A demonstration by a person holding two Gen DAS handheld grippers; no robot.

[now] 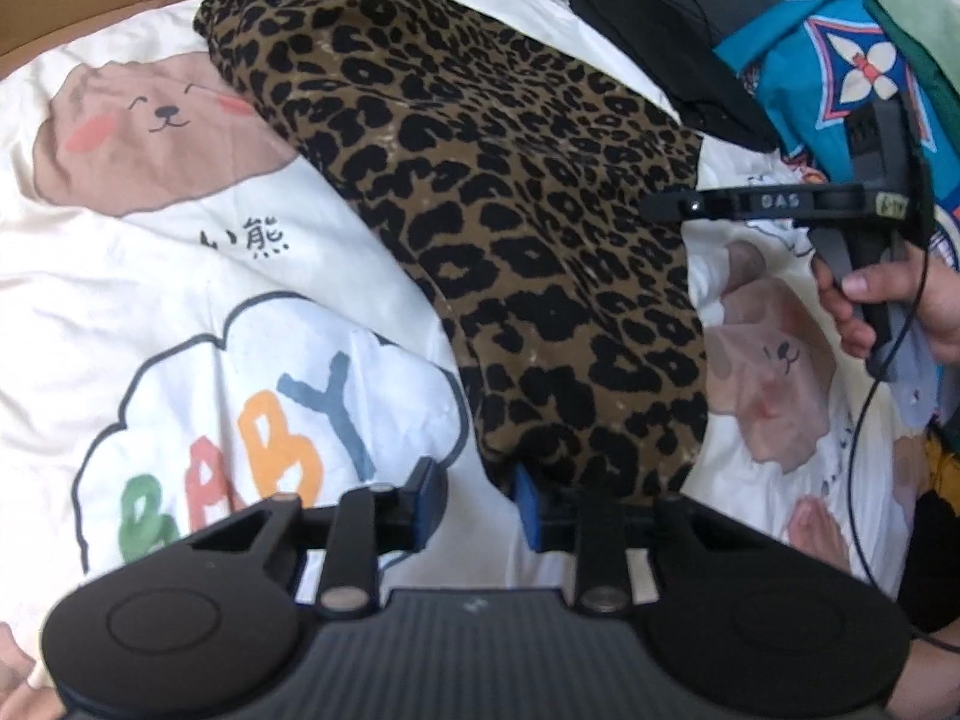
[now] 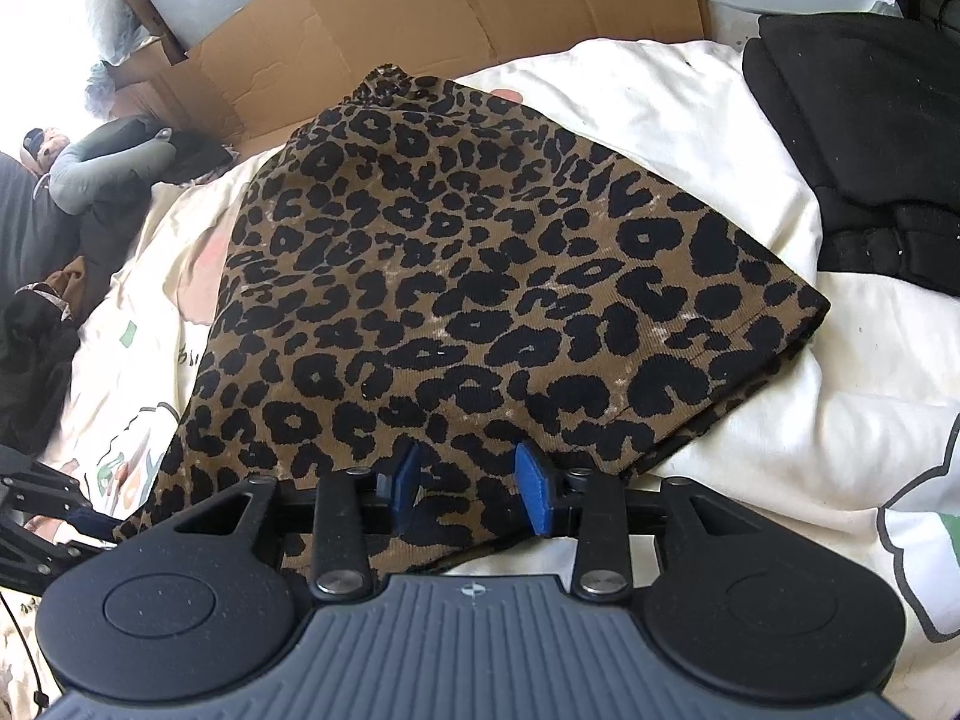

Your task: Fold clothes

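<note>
While the leopard-print garment lies spread lengthwise on a cream quilt printed with bears and the word BABY, both tools sit at its near edges. The left gripper stands parted, one blue pad at the cloth's hem, seemingly touching. The right gripper hangs over the fabric with its jaws apart, clamping nothing. Black clothing lies beside the garment, and flattened cardboard lies beyond it.

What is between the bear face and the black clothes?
The leopard-print garment lies between the bear face on the quilt and the black clothes, seen from the left wrist view.
</note>
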